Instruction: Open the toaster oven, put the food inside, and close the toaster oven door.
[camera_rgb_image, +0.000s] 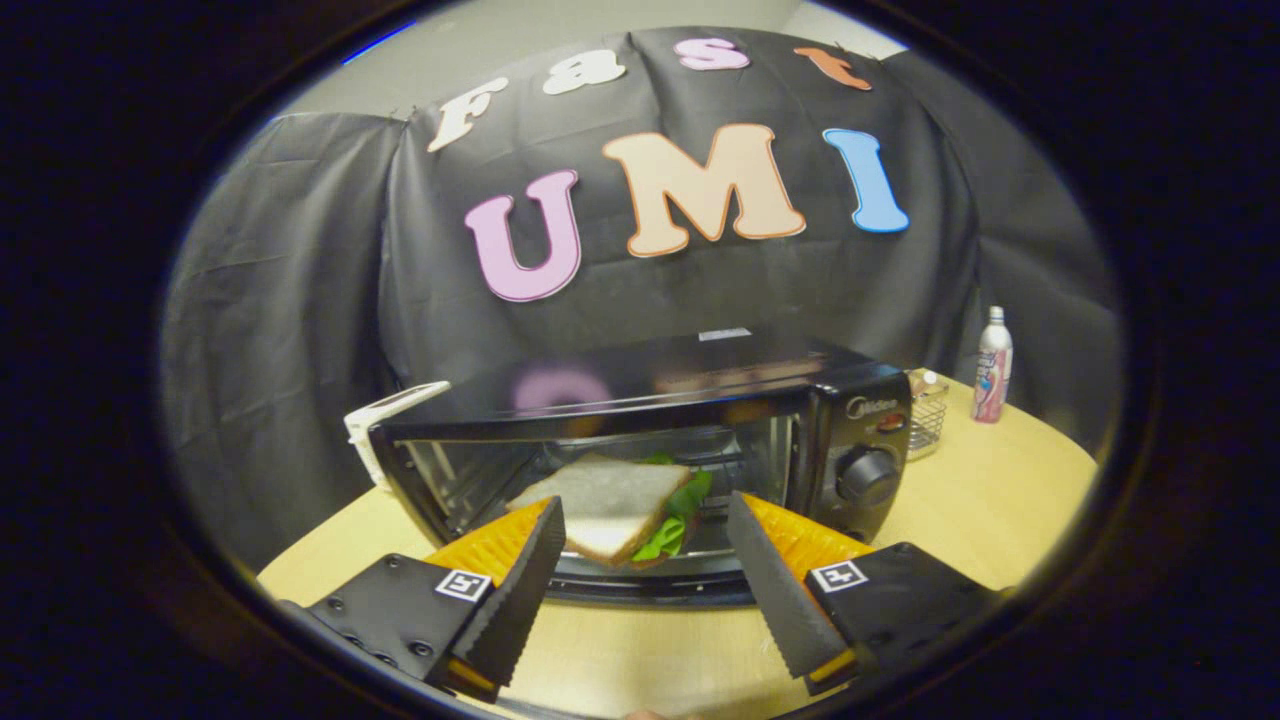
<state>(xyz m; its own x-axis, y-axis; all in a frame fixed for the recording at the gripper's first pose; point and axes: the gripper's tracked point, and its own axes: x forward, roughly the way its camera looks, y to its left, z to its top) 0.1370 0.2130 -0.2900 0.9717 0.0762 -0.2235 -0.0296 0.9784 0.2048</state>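
Gripper spread wide (holding nothing), sandwich just beyond its fingertips inside open toaster oven, tabletop beside.

The gripper camera looks forward and slightly downward, close to the toaster oven.

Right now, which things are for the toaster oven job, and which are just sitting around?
For the job:
- toaster oven, standing open
- sandwich, resting in its opening
- tongs, open, fingers either side of the sandwich, not pressing it

Just sitting around:
- bottle on the table
- wire basket beside the oven
- white object behind the oven
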